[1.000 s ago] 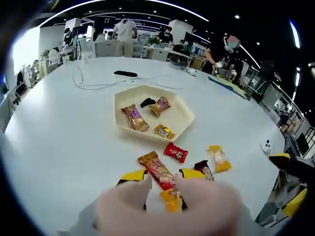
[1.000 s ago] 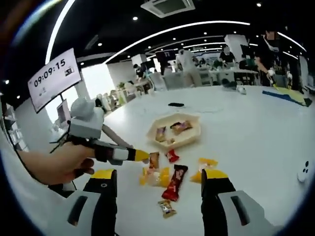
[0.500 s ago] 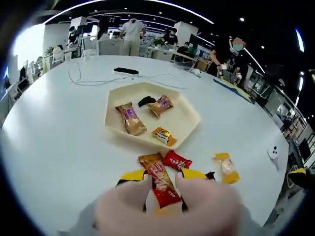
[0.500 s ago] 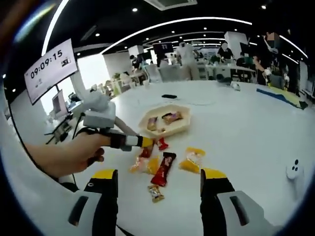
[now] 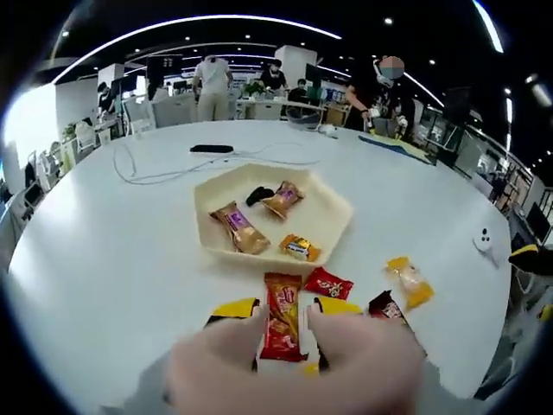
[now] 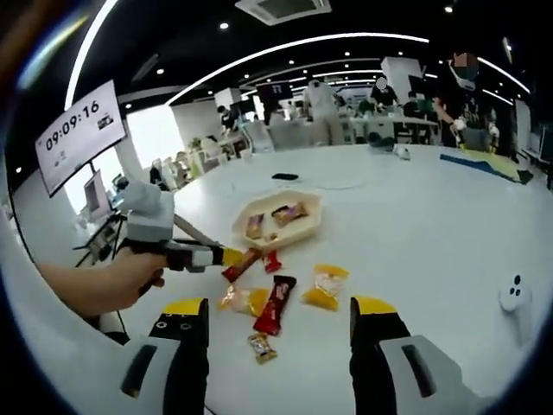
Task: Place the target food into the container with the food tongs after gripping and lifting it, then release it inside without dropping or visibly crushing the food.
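My left gripper [image 5: 282, 308] is pinching a long red candy bar [image 5: 282, 327] between its yellow tips, and I think the bar is up off the white table [image 5: 104, 251] now, because in the right gripper view it hangs from the left gripper [image 6: 226, 256] above the other sweets. So the grab and the lift look done to me. The bar still looks flat and whole, not squashed. What is left is to carry it over to the tray [image 5: 333, 226] and let it go inside. The cream tray sits just past the bar in the left gripper view, close but not under it yet. Inside the tray I can see a brown bar [image 5: 238, 227], a gold sweet [image 5: 282, 199], a small orange sweet [image 5: 299, 248] and a little black thing [image 5: 258, 194], so I should let go over a bare spot. My right gripper [image 6: 278, 322] is spread wide with nothing between its jaws, and it hangs above the table near the loose sweets. Still on the table are a small red packet [image 5: 328, 283], a yellow bag [image 5: 409, 281], a dark bar [image 6: 275, 304], some orange wrappers [image 6: 243, 299] and a tiny sweet [image 6: 260, 347]. A white remote [image 6: 515, 296] lies far off to the side. People stand at desks at the back, and a clock screen [image 6: 79, 135] hangs up high.
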